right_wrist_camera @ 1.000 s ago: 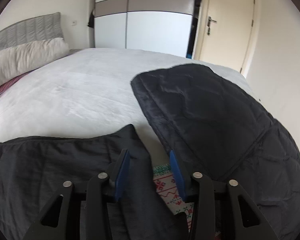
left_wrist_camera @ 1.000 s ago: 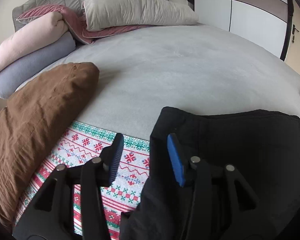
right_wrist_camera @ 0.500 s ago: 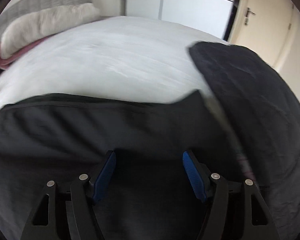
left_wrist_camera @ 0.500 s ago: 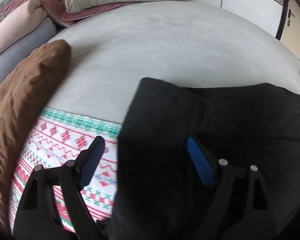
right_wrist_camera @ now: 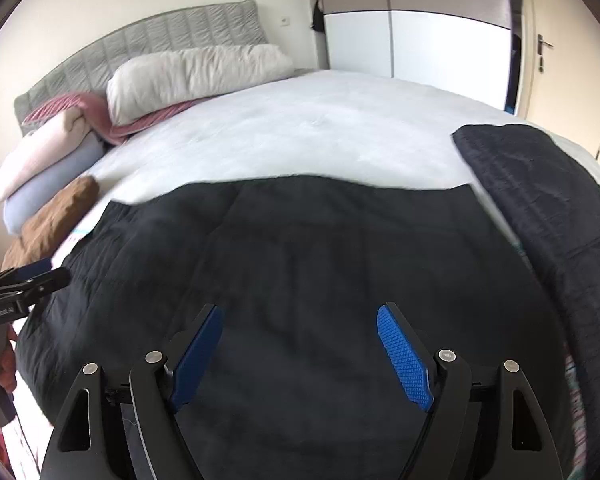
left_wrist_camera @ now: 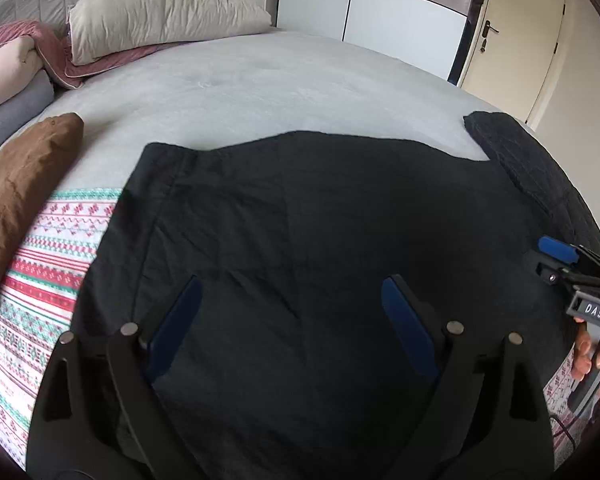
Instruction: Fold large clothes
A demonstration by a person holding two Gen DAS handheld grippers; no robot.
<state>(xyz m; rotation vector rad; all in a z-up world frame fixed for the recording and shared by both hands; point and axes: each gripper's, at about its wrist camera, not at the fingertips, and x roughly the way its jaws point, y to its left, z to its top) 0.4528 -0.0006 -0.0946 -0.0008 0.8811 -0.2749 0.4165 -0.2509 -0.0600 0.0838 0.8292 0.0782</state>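
A large black garment point(left_wrist_camera: 300, 220) lies spread flat on the bed, over a patterned red, green and white blanket point(left_wrist_camera: 44, 248). It also shows in the right wrist view point(right_wrist_camera: 300, 264). My left gripper point(left_wrist_camera: 292, 292) is open above the garment's near part and holds nothing. My right gripper point(right_wrist_camera: 300, 320) is open above the same garment and holds nothing. The right gripper shows at the right edge of the left wrist view point(left_wrist_camera: 560, 256), and the left gripper at the left edge of the right wrist view point(right_wrist_camera: 24, 280).
A black quilted piece point(right_wrist_camera: 540, 200) lies on the bed to the right of the garment. A brown pillow point(left_wrist_camera: 16, 184) lies to the left. More pillows point(left_wrist_camera: 160, 16) are stacked at the headboard. A wardrobe point(left_wrist_camera: 380, 12) and door point(left_wrist_camera: 540, 48) stand beyond the grey bed point(left_wrist_camera: 260, 92).
Both grippers have opened wide and pulled back and up from the garment. The black garment now lies spread flat under both of them.
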